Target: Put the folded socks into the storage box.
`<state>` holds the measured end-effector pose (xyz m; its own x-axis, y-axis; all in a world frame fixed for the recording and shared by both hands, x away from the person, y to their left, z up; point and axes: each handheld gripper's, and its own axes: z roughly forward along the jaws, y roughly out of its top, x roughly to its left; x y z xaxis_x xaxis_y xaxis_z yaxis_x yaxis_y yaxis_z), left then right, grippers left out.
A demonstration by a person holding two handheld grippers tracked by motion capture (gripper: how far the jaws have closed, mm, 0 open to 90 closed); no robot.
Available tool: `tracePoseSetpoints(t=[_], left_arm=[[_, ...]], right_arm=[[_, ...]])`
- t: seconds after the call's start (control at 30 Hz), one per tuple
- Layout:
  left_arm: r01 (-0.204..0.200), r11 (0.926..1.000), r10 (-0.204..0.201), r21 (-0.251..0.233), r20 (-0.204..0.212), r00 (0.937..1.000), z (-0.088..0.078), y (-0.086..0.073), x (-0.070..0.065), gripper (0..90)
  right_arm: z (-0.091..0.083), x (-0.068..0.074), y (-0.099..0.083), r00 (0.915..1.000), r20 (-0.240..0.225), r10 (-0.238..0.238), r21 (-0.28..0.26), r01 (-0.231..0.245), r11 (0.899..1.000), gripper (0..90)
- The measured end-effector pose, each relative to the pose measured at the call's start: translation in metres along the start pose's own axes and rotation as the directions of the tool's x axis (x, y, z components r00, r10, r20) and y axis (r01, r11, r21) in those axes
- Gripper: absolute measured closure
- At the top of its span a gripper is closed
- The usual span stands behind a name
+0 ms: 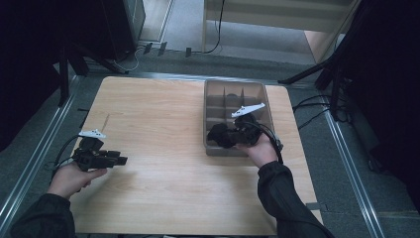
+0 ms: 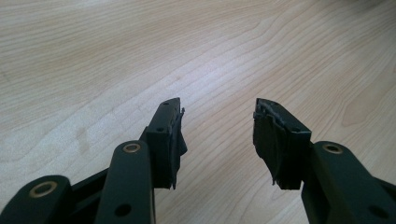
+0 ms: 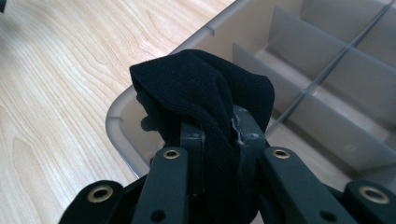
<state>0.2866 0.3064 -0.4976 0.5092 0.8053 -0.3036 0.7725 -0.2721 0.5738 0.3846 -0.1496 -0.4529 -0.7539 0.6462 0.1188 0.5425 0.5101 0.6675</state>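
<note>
A bunched black cloth [image 3: 205, 93], perhaps a sock, is pinched between the jaws of my right gripper [image 3: 219, 128]. In the high view that right gripper [image 1: 223, 135] holds the black cloth [image 1: 218, 133] over the near left corner of a grey divided tray [image 1: 236, 85]. In the right gripper view the grey tray [image 3: 121, 126] has a rounded corner just below the cloth. My left gripper [image 1: 119, 159] hovers low over the bare wood at the table's left side. Its jaws stand apart with nothing between them, as the left gripper [image 2: 217, 126] view shows.
The tray's compartments [image 3: 327, 70] are split by thin grey dividers. The wooden table [image 1: 163, 129] stretches between the two hands. Black stands and cables [image 1: 317, 106] lie on the floor around the table.
</note>
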Motion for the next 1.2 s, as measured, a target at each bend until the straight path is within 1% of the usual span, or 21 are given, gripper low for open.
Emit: tracePoseSetpoints(t=[0.1, 0.13, 0.27, 0.3, 0.43, 0.53, 0.67, 0.83, 0.9, 0.97, 1.0, 1.03, 1.07, 1.1, 1.17, 1.2], left_arm=[[0.001, 1.0, -0.001, 0.002, -0.001, 1.0, 0.0, 0.0, 0.0, 51.3], [0.001, 1.0, -0.001, 0.002, -0.003, 1.0, 0.0, 0.0, 0.0, 51.3], [0.001, 1.0, -0.001, -0.002, -0.001, 1.0, 0.0, 0.0, 0.0, 51.3], [0.003, 1.0, -0.003, -0.002, -0.001, 1.0, 0.0, -0.001, 0.0, 51.2], [-0.001, 1.0, 0.001, 0.0, 0.001, 1.0, 0.0, 0.0, 0.0, 51.2], [-0.005, 1.0, 0.005, -0.003, 0.002, 1.0, 0.0, 0.0, -0.001, 51.2], [-0.005, 1.0, 0.005, -0.003, 0.0, 1.0, 0.0, 0.0, -0.001, 51.1], [-0.002, 1.0, 0.002, -0.002, 0.0, 1.0, 0.0, 0.0, 0.0, 51.1], [-0.003, 1.0, 0.003, -0.003, 0.001, 1.0, 0.0, 0.0, -0.001, 51.1], [-0.003, 1.0, 0.003, -0.002, 0.0, 1.0, 0.0, 0.0, -0.001, 51.0], [-0.003, 1.0, 0.003, -0.003, 0.0, 1.0, 0.0, 0.0, -0.001, 51.0], [-0.002, 1.0, 0.002, -0.002, 0.0, 1.0, 0.0, 0.0, -0.001, 51.0], [-0.002, 1.0, 0.002, -0.002, -0.001, 1.0, 0.0, 0.0, -0.001, 51.0], [-0.002, 1.0, 0.002, -0.001, 0.0, 1.0, 0.0, 0.0, -0.001, 51.0], [-0.002, 1.0, 0.002, -0.002, 0.0, 1.0, 0.0, 0.0, -0.001, 51.0], [-0.002, 1.0, 0.002, -0.002, 0.0, 1.0, 0.0, 0.0, -0.001, 50.9]], right_arm=[[0.008, 0.003, 0.0, 0.9999, -0.009, -0.004, 0.012, 0.004, 1.0, 77.9], [0.011, 0.004, 0.0, 0.9999, -0.011, -0.004, 0.024, 0.004, 1.0, 77.9], [0.022, 0.008, 0.001, 0.9996, -0.005, -0.029, 0.056, 0.029, 0.998, 77.8], [0.023, 0.009, 0.001, 0.9996, -0.005, -0.027, 0.064, 0.028, 0.998, 77.8], [0.027, 0.008, 0.001, 0.9996, -0.011, -0.024, 0.077, 0.025, 0.997, 77.8], [0.029, 0.006, 0.002, 0.9997, -0.023, -0.007, 0.089, 0.009, 0.996, 77.6], [0.031, 0.007, 0.001, 0.9996, -0.023, -0.015, 0.098, 0.017, 0.995, 76.5], [0.028, 0.005, 0.002, 0.9997, -0.025, -0.002, 0.087, 0.004, 0.996, 67.8], [0.026, 0.005, 0.002, 0.9998, -0.019, -0.012, 0.089, 0.014, 0.996, 61.7], [0.024, 0.005, 0.003, 0.9998, -0.008, -0.016, 0.086, 0.017, 0.996, 52.2], [0.022, 0.004, 0.004, 0.9999, -0.004, -0.012, 0.079, 0.012, 0.997, 51.2], [0.021, 0.004, 0.004, 0.9999, -0.01, -0.002, 0.076, 0.003, 0.997, 50.9], [0.019, 0.003, 0.004, 0.9999, -0.015, -0.004, 0.075, 0.005, 0.997, 50.2], [0.018, 0.003, 0.004, 0.9999, -0.006, -0.013, 0.075, 0.013, 0.997, 49.0], [0.015, 0.003, 0.004, 0.9999, -0.013, -0.009, 0.074, 0.01, 0.997, 47.0], [0.013, 0.004, 0.005, 0.9997, -0.012, -0.02, 0.069, 0.021, 0.997, 46.3]])
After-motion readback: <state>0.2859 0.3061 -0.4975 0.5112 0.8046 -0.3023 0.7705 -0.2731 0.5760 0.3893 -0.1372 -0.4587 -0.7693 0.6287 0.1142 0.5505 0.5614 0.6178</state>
